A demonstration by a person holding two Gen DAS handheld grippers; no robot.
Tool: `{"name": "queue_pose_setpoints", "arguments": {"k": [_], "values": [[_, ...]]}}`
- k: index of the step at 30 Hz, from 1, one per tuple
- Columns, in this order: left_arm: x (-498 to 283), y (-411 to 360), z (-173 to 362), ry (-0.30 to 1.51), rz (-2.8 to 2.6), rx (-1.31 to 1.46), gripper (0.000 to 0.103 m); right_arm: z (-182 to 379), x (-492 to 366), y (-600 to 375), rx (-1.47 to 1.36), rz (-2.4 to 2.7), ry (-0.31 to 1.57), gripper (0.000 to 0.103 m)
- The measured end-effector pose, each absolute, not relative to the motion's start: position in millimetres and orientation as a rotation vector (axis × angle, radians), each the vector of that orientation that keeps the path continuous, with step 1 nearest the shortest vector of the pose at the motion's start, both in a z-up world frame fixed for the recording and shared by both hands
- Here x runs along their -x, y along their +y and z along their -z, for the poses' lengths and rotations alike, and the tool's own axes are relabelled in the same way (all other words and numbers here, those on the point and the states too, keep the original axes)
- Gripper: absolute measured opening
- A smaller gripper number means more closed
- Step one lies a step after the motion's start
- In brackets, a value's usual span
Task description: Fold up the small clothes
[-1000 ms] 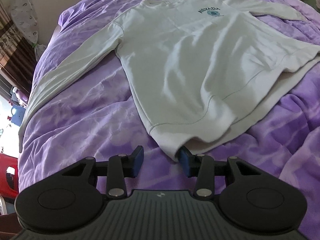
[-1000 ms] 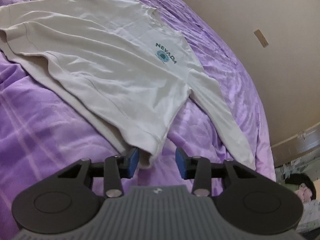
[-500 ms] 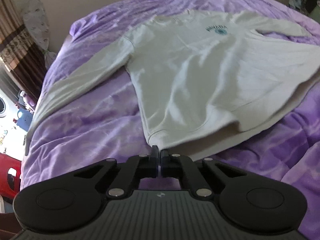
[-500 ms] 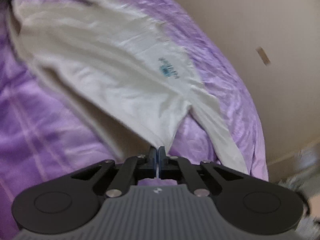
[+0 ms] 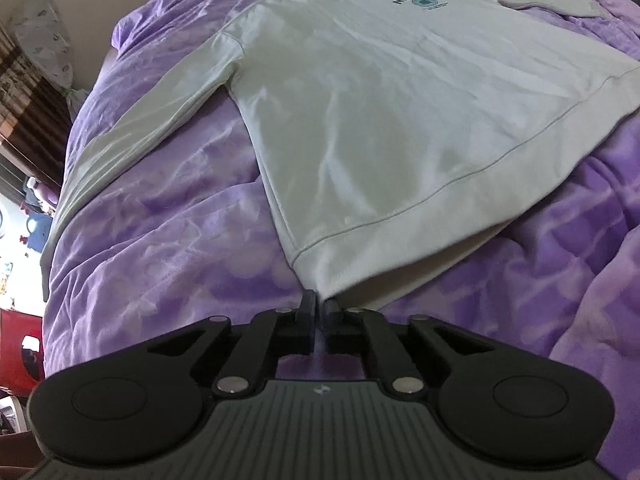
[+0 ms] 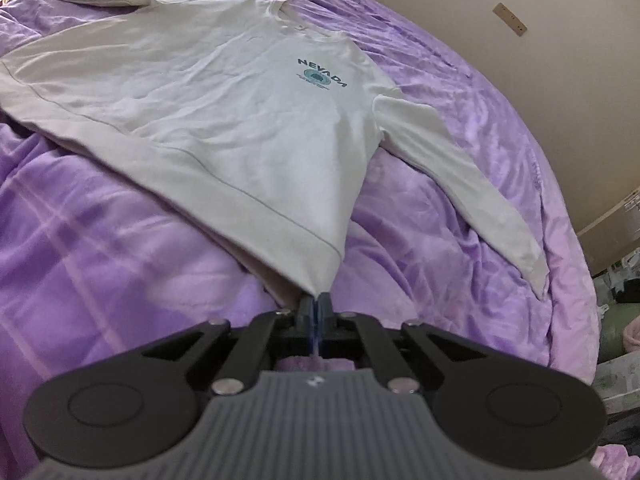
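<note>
We see both grippers pitched steeply down: right gripper (image 6: 317, 302) clenched on sweatshirt (image 6: 240, 120) hem corner; left gripper (image 5: 319, 305) jaws opening, hem corner at 12 o'clock.

pretty open all round. the shirt (image 5: 360, 112) lies flat on the purple bedspread (image 5: 160, 220), nothing on top of it, so a gripper can pass over the whole body freely. bare bedspread on the near side of the hem and between each sleeve and the body, room to slide in there. left sleeve (image 5: 132, 120) runs out toward the bed edge; past it a curtain (image 5: 24, 92) and clutter, so that side is tight. right sleeve (image 6: 460, 176) reaches almost to the other edge, with the wall (image 6: 540, 60) close behind. far side of the bed is hemmed by wall too. bedspread is rumpled, low folds only.
</note>
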State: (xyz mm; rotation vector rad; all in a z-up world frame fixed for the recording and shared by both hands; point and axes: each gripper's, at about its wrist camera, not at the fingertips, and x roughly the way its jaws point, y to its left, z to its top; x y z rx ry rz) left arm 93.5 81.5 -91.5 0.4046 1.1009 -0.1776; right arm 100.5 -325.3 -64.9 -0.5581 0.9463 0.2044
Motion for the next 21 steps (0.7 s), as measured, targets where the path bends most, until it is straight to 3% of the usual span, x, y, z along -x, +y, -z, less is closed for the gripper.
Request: {"name": "queue_pose_setpoints", "arguments": {"k": [2,3,4,6,8,10,12,21], "values": [[-93.3,87.5,81.6,1.103,0.207,-0.403,0.026,57.4,-102.0,-329.4,0.526,-0.214,0.957,0.000],[-91.7,90.7,75.7,1.092,0.220,-0.411,0.029,51.9,-103.5,-331.1,0.508,-0.218,0.964,0.008],[-89.1,93.7,68.4,1.076,0.229,-0.422,0.035,42.3,-103.4,-332.4,0.481,-0.225,0.961,0.023],[-87.4,105.3,51.8,1.048,0.228,-0.408,0.036,24.9,-101.2,-334.8,0.428,-0.248,0.940,0.033],[-89.8,121.6,35.5,1.022,0.212,-0.365,0.037,6.6,-105.8,-335.4,0.368,-0.262,0.920,0.036],[-97.6,144.7,21.2,0.986,0.164,-0.305,0.043,-8.2,-115.5,-335.1,0.300,-0.256,0.887,0.048],[-110.6,173.7,11.7,0.958,0.087,-0.224,0.048,-16.2,-130.4,-333.2,0.221,-0.248,0.868,0.053],[-156.3,357.3,15.6,0.795,-0.268,0.446,0.048,7.8,-213.9,-300.4,-0.002,-0.154,0.912,0.055]]}}
